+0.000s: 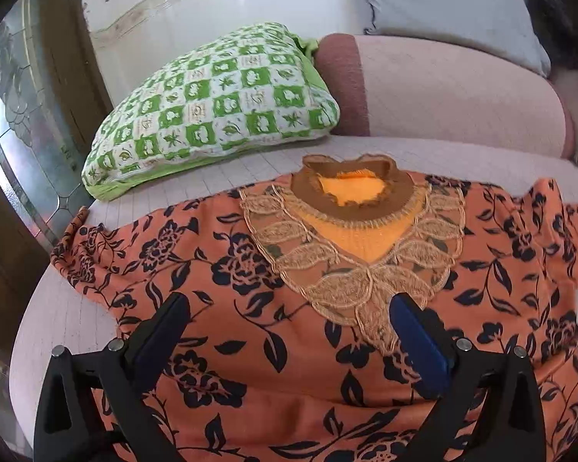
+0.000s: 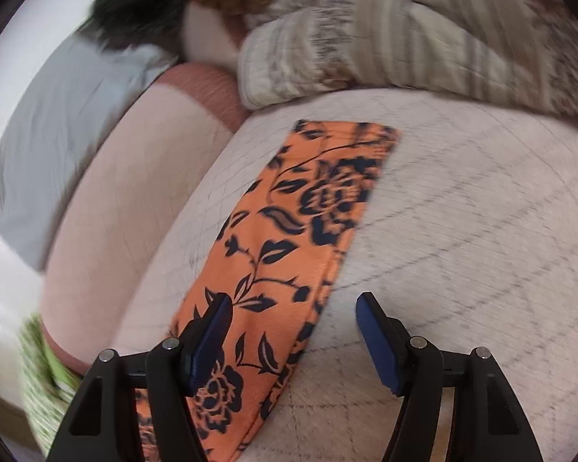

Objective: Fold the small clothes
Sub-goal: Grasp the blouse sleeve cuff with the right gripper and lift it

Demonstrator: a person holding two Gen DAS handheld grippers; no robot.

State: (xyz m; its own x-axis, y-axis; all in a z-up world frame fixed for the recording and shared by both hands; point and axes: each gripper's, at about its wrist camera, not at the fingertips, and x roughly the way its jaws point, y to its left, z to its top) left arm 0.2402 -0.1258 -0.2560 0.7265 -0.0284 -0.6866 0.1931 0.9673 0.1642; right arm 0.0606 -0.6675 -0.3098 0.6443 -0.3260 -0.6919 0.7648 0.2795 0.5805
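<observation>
An orange floral top (image 1: pixel 273 346) is lying spread face-up on a pale quilted bed (image 1: pixel 50 327), its lace neckline (image 1: pixel 350 265) pointing toward a green checked pillow (image 1: pixel 212 111) and a pink bolster (image 1: pixel 462 88) at the far side. The left claw (image 1: pixel 289 304) is hovering over the chest with its jaws wide apart and nothing between them, one blue pad by the lace point and the other out over the print. In the right wrist view, blurred by motion, the right claw (image 2: pixel 293 308) is likewise standing open and empty above one sleeve (image 2: pixel 289 238), which is stretching flat away toward a striped cushion (image 2: pixel 385 42); its left finger (image 2: pixel 208 342) is over the cloth and its right finger (image 2: pixel 377 342) over bare bedding. The step in hand looks like the first sleeve fold. To do it well, the right claw should be dropping onto the sleeve's outer edge so both pads are biting only the sleeve, not the sheet underneath, then carrying it inward across the body. Meanwhile the left claw would be best pressing down on the chest near the shoulder line to keep the slippery-looking fabric from sliding, and the crease should be running parallel to the side seam.
</observation>
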